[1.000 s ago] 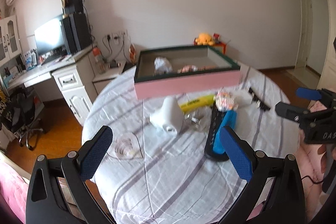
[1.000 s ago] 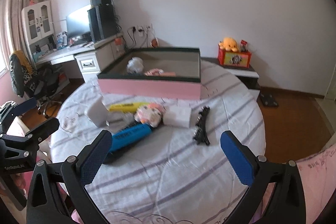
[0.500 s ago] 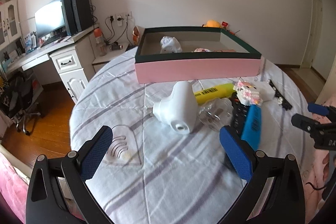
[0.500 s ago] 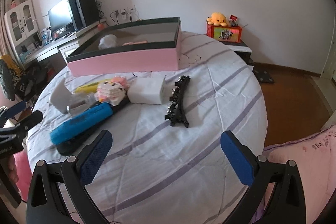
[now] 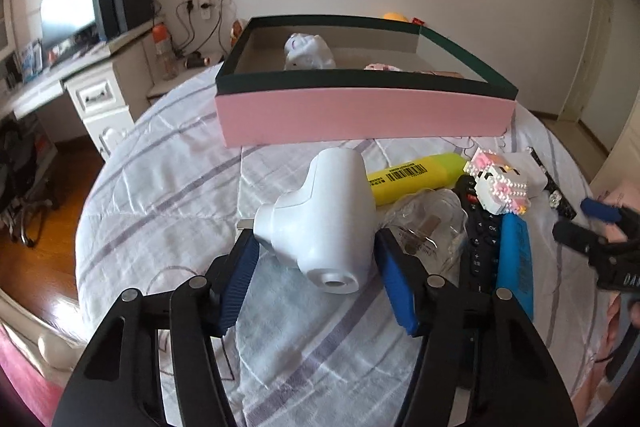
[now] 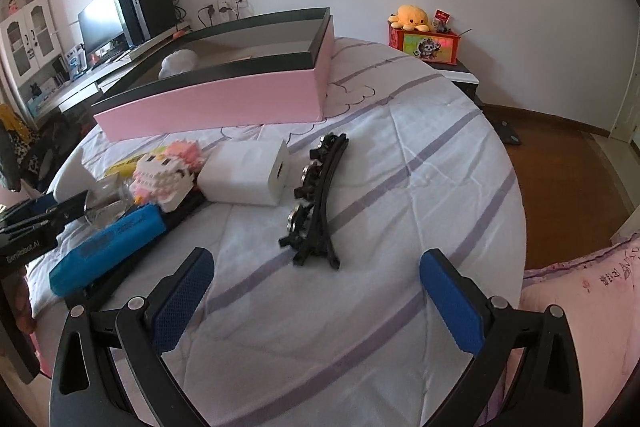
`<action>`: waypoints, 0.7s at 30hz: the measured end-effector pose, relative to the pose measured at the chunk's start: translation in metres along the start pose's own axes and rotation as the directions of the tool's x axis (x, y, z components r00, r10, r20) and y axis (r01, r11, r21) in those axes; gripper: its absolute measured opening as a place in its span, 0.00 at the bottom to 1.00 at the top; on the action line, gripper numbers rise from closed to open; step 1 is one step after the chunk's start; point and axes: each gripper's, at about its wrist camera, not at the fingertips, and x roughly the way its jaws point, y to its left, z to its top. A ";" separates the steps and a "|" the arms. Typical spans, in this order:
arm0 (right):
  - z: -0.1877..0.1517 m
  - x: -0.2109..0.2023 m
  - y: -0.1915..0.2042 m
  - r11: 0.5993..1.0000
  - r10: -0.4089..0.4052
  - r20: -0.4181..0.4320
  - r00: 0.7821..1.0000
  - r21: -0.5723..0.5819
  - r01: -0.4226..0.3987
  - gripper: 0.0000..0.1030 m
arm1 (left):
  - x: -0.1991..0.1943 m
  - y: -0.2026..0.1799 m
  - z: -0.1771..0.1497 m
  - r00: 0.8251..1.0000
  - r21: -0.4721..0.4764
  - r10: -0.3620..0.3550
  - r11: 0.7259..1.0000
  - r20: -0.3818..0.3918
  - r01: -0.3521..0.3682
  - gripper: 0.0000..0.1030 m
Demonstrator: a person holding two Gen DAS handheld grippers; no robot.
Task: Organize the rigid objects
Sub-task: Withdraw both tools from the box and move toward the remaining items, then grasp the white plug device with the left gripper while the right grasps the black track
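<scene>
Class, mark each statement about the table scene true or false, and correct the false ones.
1. The white handheld device lies between the left gripper's blue pads. True; the jaws are closing around it.
2. The right gripper holds the black hair clip. False: it is open and holds nothing; the clip lies on the cloth ahead of it.
3. The pink box is empty. False: a white figure and other items are inside.
4. The yellow highlighter lies outside the box. True.
5. The blue case lies on the floor. False: it lies on the table.
</scene>
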 end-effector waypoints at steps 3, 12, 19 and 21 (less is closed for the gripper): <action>0.007 0.004 0.001 1.000 -0.008 -0.001 1.000 -0.010 0.008 1.00 | -0.002 0.000 -0.001 1.000 0.015 -0.003 1.000 -0.002 0.003 0.59; 0.016 0.019 -0.001 0.999 -0.003 -0.011 1.000 -0.050 0.002 0.74 | -0.017 0.015 -0.014 1.000 0.019 0.027 0.999 -0.012 -0.027 0.59; 0.017 0.012 -0.011 0.999 0.007 -0.012 1.000 -0.046 -0.007 0.24 | -0.013 0.017 -0.020 0.999 0.011 0.034 0.999 -0.031 -0.034 0.63; 0.017 0.012 -0.012 0.999 0.015 -0.015 1.000 -0.046 -0.015 0.24 | -0.012 0.018 -0.020 0.999 0.006 0.032 0.999 -0.023 -0.032 0.67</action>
